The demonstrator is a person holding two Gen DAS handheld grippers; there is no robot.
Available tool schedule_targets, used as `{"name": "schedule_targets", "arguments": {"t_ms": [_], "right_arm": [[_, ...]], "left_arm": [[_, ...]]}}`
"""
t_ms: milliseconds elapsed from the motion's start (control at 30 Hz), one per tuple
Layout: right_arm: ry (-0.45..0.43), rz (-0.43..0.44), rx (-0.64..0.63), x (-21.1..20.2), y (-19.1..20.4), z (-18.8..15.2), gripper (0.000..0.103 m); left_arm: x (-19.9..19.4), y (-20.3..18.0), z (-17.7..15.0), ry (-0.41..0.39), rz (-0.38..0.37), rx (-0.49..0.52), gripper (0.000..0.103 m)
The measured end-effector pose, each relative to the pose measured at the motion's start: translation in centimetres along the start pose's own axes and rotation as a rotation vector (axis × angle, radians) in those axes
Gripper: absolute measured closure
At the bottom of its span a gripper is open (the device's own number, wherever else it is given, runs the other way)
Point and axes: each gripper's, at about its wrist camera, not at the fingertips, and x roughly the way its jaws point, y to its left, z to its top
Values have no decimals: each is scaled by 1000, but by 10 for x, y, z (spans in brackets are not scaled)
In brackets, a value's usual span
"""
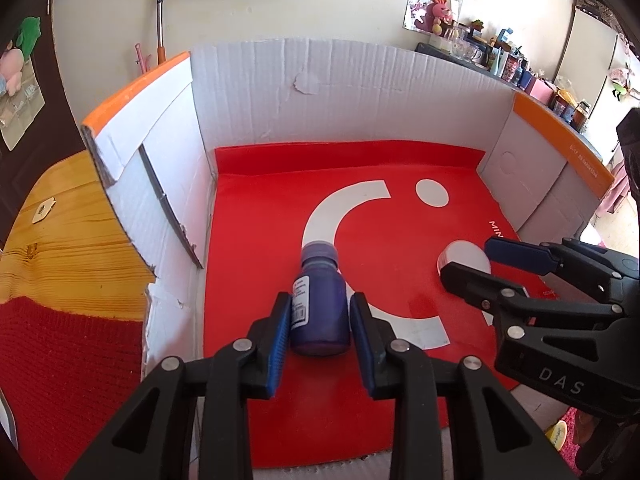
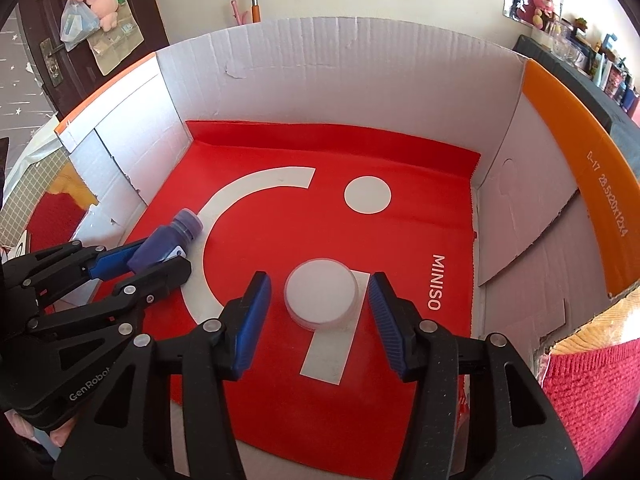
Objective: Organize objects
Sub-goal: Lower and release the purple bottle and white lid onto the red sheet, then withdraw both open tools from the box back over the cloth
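- Cream walls rise behind a white cardboard box (image 1: 340, 88) with orange-edged flaps; its floor is lined with a red MINISO sheet (image 2: 304, 240) printed with a white arc and a white dot.
- Beside the box on the left, a wooden surface (image 1: 60, 248) carries a red knitted cloth (image 1: 68, 376).
- Plush toys and a cluttered shelf (image 1: 512, 64) stand along the far wall.
- Lying on its side on the red sheet is a purple bottle (image 1: 320, 304), cap pointing toward the back wall, label facing left in the left wrist view.
- The left gripper (image 1: 320, 320) straddles the bottle's body, blue pads close on each flank; a thin gap shows on both sides, so the jaws are parted rather than clamped.
- A round white lidded container (image 2: 321, 294) sits on the sheet to the right of the bottle, well apart from it, resting partly on a white printed bar.
- The right gripper (image 2: 320, 316) brackets this container with clear space at either pad, jaws apart and touching nothing.
- Both grippers angle downward into the box, side by side.
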Motion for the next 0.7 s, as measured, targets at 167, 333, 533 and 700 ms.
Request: {"name": "schedule_targets", "arguments": {"t_ms": [167,333,533,700], "right_arm": [[-16,4,-3,-4,4,0,53],[-44,2,-4,-13,7,-1,41],[-75,11,-1,-28,10,-7,41],[-99,13,0,-41,13,-15,39]], "left_arm": [[-8,-4,3,-24,10,16,61],[-15,-5,3,-37,14,15,60],[-27,-5,-1,-57,27,12,54],[-41,-6,-8,-81,36,17,44]]}}
